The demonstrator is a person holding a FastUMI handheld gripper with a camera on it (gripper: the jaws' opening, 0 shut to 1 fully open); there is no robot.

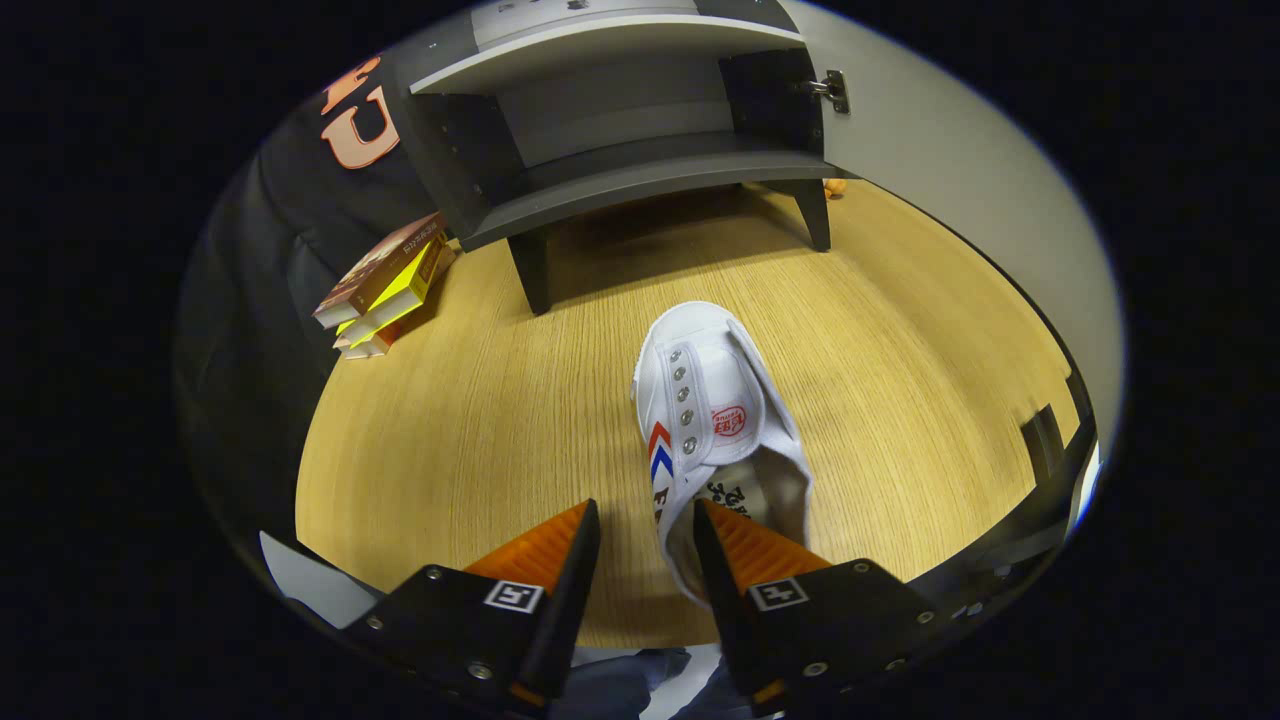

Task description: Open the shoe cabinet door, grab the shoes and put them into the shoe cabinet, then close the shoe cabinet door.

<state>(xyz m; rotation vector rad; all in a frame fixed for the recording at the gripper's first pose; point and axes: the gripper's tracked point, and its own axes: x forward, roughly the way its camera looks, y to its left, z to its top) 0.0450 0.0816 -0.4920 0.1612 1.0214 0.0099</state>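
The wooden floor point(480, 400), pale and finely grained, carries everything here. At its far edge stands the shoe cabinet point(620, 130), dark grey with paler shelf edges, raised on short tapered legs. Its top is cut off, so its full height cannot be judged. The compartment facing the gripper is open and bare, with a lower shelf and an upper shelf visible. The cabinet door point(960, 180), a broad pale panel, is swung out along the floor's right edge, and a metal hinge point(832, 90) joins it to the cabinet's side wall. A small orange object point(835, 186) peeks from behind the cabinet's right rear leg, too hidden to identify.

Near the floor's far left corner a stack of books point(385, 285) leans against the booth wall, with yellow page edges showing.

The white canvas shoe point(715, 420) lies toward the middle of the floor, toe pointing at the cabinet, with metal eyelets, a red tongue mark and red and blue chevrons on its side. Its heel is partly hidden by the fingers.

The gripper point(645, 520) is narrowly parted: the right ridged finger sits inside the shoe's opening, the left outside its side wall; whether both press on it is unclear.
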